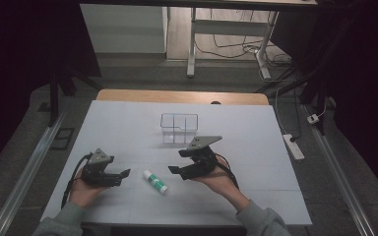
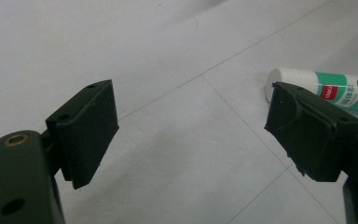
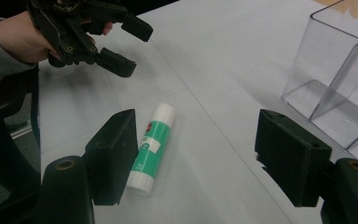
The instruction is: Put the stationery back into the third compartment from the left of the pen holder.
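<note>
- The high view is dim overall; its left and right edges fall into near-black, while the white table top [image 1: 128,128] stands as the brightest area, evenly and softly lit from above.
- Shadows there are faint and short, lying just under the two black grippers.
- The clear plastic two-compartment box [image 1: 179,128] shows thin pale highlights along its rims, with no strong glare.
- The left gripper view is brighter and greyish; the white-and-green glue stick [image 2: 326,91] looks slightly soft, and its label print is blurred.
- The right gripper view is fairly sharp at mid-distance; the near jaws are dark and short on detail.
- Straight lines bend slightly toward the frame edges in both gripper views.
</note>
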Action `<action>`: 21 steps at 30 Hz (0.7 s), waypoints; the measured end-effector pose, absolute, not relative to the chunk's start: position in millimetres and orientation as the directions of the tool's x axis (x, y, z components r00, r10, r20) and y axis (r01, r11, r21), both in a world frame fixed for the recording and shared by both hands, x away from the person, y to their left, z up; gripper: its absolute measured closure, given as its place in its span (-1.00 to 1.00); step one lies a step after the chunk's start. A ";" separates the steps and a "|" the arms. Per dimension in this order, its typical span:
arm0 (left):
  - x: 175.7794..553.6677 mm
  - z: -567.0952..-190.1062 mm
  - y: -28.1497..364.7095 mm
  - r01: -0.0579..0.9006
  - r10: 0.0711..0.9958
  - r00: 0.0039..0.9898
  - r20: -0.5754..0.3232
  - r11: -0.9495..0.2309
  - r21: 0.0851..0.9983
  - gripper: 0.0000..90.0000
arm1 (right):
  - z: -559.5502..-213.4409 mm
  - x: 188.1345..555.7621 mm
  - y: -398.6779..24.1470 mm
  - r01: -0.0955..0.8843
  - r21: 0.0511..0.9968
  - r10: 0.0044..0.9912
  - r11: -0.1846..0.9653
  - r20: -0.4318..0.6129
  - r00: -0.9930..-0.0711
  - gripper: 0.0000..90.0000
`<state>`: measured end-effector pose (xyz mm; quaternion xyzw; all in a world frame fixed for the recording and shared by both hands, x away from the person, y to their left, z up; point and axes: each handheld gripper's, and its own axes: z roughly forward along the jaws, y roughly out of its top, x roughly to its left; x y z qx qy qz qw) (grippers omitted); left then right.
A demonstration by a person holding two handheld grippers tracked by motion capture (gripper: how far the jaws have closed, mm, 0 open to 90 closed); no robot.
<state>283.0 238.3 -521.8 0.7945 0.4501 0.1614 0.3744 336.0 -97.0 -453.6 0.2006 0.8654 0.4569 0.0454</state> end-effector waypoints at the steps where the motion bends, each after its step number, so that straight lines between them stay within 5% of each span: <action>1: 283.1 -522.1 238.0 0.595 0.835 0.544 -0.081 -0.316 0.739 -0.64 | -451.3 335.1 -91.2 0.286 0.811 0.380 0.511 0.086 -0.921 -0.35; 21: 283.2 -522.4 237.9 0.598 0.834 0.545 -0.083 -0.318 0.736 -0.64 | -462.6 342.7 -48.4 0.308 0.761 0.349 0.571 0.114 -0.930 -0.34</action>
